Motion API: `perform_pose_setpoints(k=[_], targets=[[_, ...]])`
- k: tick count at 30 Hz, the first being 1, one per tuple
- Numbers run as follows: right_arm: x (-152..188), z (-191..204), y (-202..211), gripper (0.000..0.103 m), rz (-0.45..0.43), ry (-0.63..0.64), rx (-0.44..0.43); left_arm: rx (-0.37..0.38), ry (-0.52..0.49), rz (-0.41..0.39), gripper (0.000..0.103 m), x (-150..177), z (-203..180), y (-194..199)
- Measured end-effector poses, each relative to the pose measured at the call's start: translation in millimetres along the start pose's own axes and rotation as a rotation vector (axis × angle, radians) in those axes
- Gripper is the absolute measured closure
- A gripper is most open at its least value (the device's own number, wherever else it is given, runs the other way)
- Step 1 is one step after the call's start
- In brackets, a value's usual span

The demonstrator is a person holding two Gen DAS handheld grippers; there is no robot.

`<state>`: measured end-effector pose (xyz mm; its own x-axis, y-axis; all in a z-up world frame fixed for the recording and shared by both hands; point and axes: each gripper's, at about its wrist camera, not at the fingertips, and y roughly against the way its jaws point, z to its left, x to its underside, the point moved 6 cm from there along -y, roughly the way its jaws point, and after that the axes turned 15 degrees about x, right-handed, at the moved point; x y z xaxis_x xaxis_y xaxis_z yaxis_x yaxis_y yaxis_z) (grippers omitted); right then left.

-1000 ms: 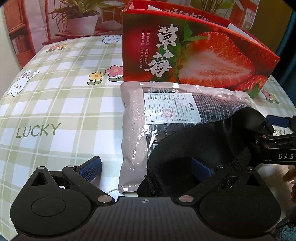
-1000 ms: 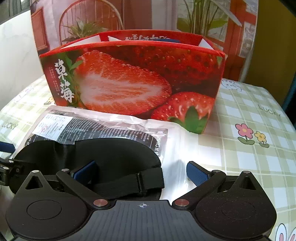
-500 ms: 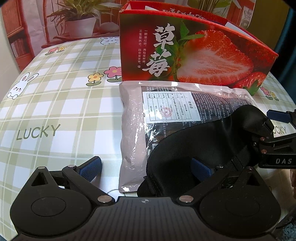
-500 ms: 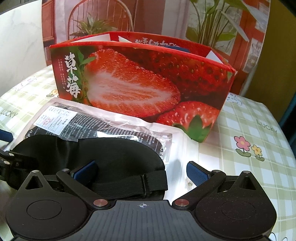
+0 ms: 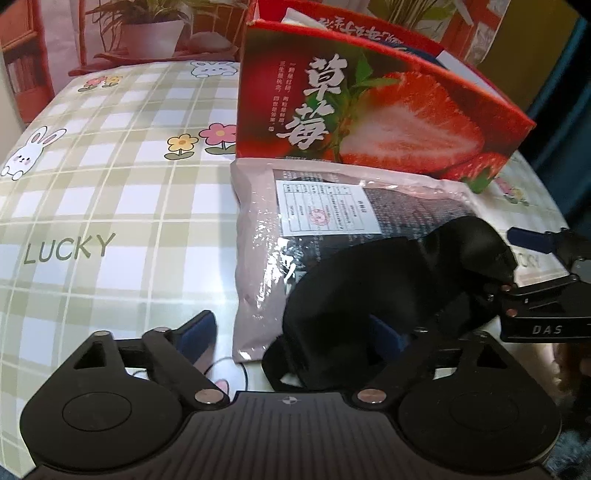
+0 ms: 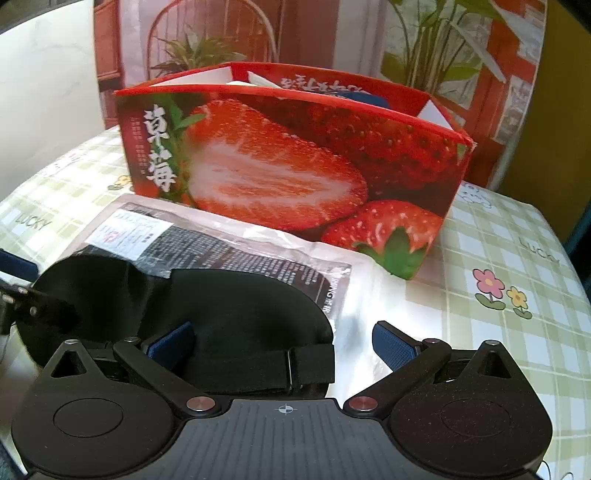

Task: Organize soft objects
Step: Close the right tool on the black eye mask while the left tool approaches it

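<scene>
At the bottom of the left wrist view the left tool (image 5: pixel 291 330) has its jaws apart, though they have just been closing a little; its left pad sits over bare tabletop (image 5: pixel 110 206) and its right pad is half hidden behind the near end of a black mask (image 5: pixel 388 291), so that end lies between the jaws, not yet pinched. In the right wrist view the right tool (image 6: pixel 282 341) is likewise spread wide: its left pad rests against the mask (image 6: pixel 229 314) above the strap (image 6: pixel 266 365), while its right pad stands clear over the shiny packet (image 6: pixel 369 291). The mask lies on that packet (image 5: pixel 258 229), bunched up, in the lower centre of both views. At the right edge of the left wrist view the right tool (image 5: pixel 532 266) shows from the side, one finger touching the mask's far end. A white label (image 5: pixel 328 210) sits on the packet's upper part. Just beyond the packet, touching its far edge, stands the open strawberry box (image 5: pixel 369 110), in the upper middle of both views. The checked cloth bears flowers (image 5: pixel 201 142), a rabbit (image 5: pixel 33 151) and the word LUCKY. Farthest back, upper left, is a potted plant (image 5: pixel 151 33).
</scene>
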<state>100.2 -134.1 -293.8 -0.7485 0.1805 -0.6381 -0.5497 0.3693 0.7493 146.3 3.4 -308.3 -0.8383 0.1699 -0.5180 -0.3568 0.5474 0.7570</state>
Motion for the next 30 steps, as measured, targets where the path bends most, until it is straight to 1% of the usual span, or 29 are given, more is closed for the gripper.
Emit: perform_pose_setpoints(k=[2,3,7,9,11,14,20,26,28,29,30], targets=[[1,0,3,0.001,-0.002,-0.005,-0.019,0.004,-0.009,-0.017,0.017,0,-4,8],[1,0,4,0.001,-0.002,-0.007,-0.024,0.006,-0.013,-0.026,0.021,0,-5,11],[2,1,10,0.001,-0.005,-0.015,-0.049,0.025,-0.015,-0.053,0.027,-1,-11,23],[3,2,11,0.001,0.000,-0.014,-0.067,0.037,-0.013,-0.055,0.030,3,-15,26],[5,4,12,0.001,0.006,-0.016,-0.080,0.046,-0.009,-0.050,0.030,8,-19,27],[8,3,12,0.002,0.022,-0.035,-0.104,0.055,0.004,-0.039,0.035,13,-19,24],[12,-2,12,0.004,0.037,-0.068,-0.119,0.060,0.024,-0.028,0.036,19,-15,16],[13,-3,11,0.005,0.043,-0.084,-0.127,0.066,-0.007,-0.025,0.036,18,-18,9],[13,-3,11,0.007,0.046,-0.094,-0.136,0.079,-0.004,-0.034,0.044,17,-19,10],[13,-3,13,0.011,0.043,-0.096,-0.143,0.084,-0.001,-0.043,0.055,16,-19,11],[11,-3,14,0.017,0.038,-0.097,-0.151,0.084,-0.003,-0.055,0.057,14,-20,13]])
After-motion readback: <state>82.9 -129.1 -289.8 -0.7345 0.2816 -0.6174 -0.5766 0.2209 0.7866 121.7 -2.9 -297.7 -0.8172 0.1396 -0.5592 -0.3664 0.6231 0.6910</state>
